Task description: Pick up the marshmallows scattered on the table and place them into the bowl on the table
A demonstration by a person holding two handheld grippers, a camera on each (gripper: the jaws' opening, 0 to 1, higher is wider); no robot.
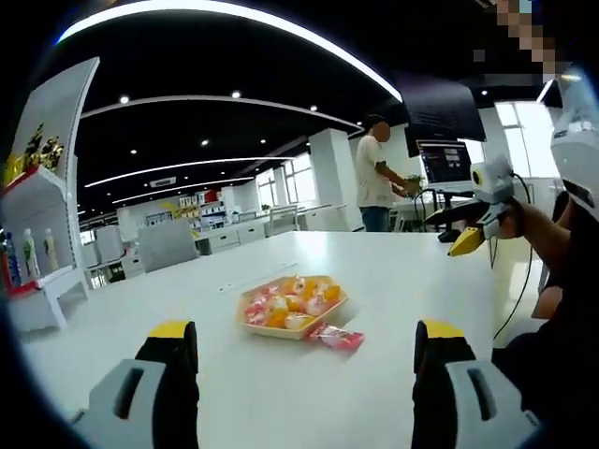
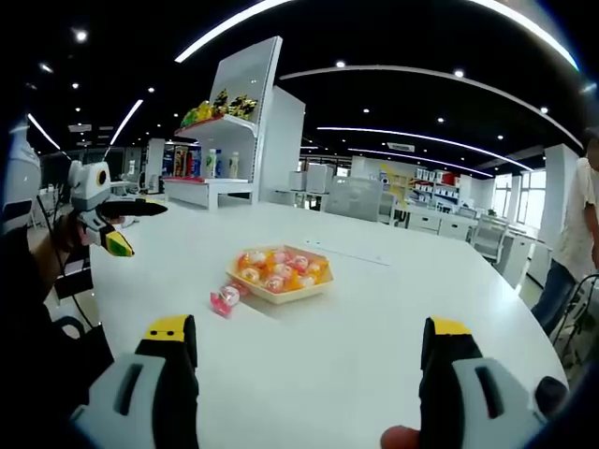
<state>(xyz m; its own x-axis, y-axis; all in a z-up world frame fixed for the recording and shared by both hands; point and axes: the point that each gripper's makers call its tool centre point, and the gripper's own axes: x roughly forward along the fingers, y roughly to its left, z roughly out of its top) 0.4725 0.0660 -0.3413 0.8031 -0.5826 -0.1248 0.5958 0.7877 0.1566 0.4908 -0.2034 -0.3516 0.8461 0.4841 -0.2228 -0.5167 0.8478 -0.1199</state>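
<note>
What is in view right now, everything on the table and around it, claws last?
Bowl: one, yellowish, shallow, on the white table, holding wrapped sweets.
Marshmallows in bowl: several, pink, orange and white wrappers; exact count unclear.
Loose marshmallow: one, pink wrapper, on the table touching or just beside the bowl's rim.
Shelf unit: one, white, beyond the table, carrying bottles and yellow goods.
Monitor: one, lit screen, behind the table.
Standing person: one, white top, near the monitor.
Left claw: yellow-tipped black jaws, open, empty, above the table.
Right claw: yellow-tipped black jaws, open, empty, above the table.
</note>
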